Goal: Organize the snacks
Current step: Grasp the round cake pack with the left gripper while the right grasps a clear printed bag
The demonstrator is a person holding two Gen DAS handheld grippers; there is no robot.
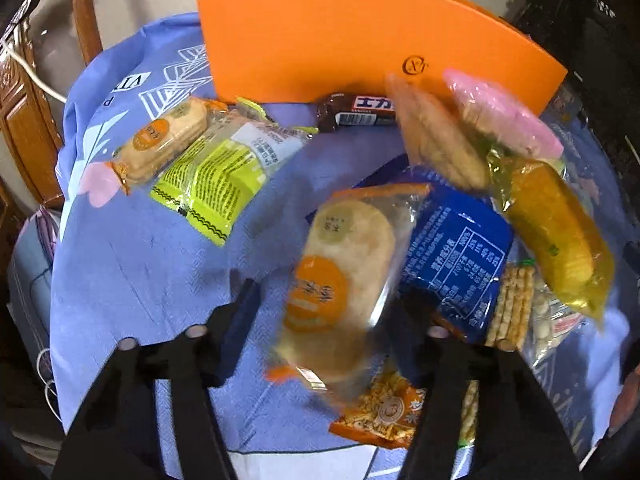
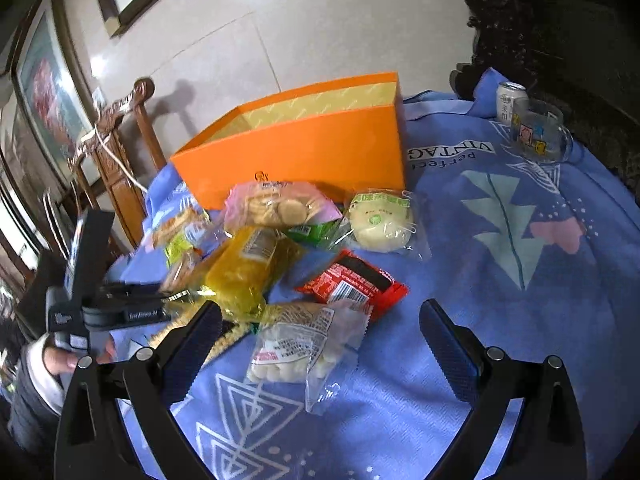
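- The left gripper [image 1: 324,312] has its jaws around a rice cracker packet [image 1: 344,284]. The right pad looks to be against the wrapper, the left one stands clear of it, so the hold is not closed and I cannot say the packet is gripped.
- The right gripper [image 2: 320,344] hangs with jaws wide apart above a clear bag of white candies [image 2: 296,348], touching nothing.
- Just beside the cracker packet lie a blue packet [image 1: 460,248], a stack of crackers [image 1: 512,304] and an orange crumbly snack [image 1: 380,412] under its near end; these crowd the left gripper's right finger.
- Farther out sit a yellow packet [image 2: 248,268], a pink biscuit bag [image 2: 276,204], a red packet [image 2: 352,284], a round green-labelled bun [image 2: 380,224], a lime-green packet [image 1: 224,176], a second rice cracker packet [image 1: 164,140] and a chocolate bar [image 1: 360,114].
- The orange box [image 2: 304,152] stands open at the far side of the blue cloth [image 2: 500,320], and what shows of its inside looks empty.
- Judged from that, sorting has barely begun: every snack in sight is on the cloth.
- A can [image 2: 510,100] and a glass mug [image 2: 540,132] stand far right, well apart from the pile.
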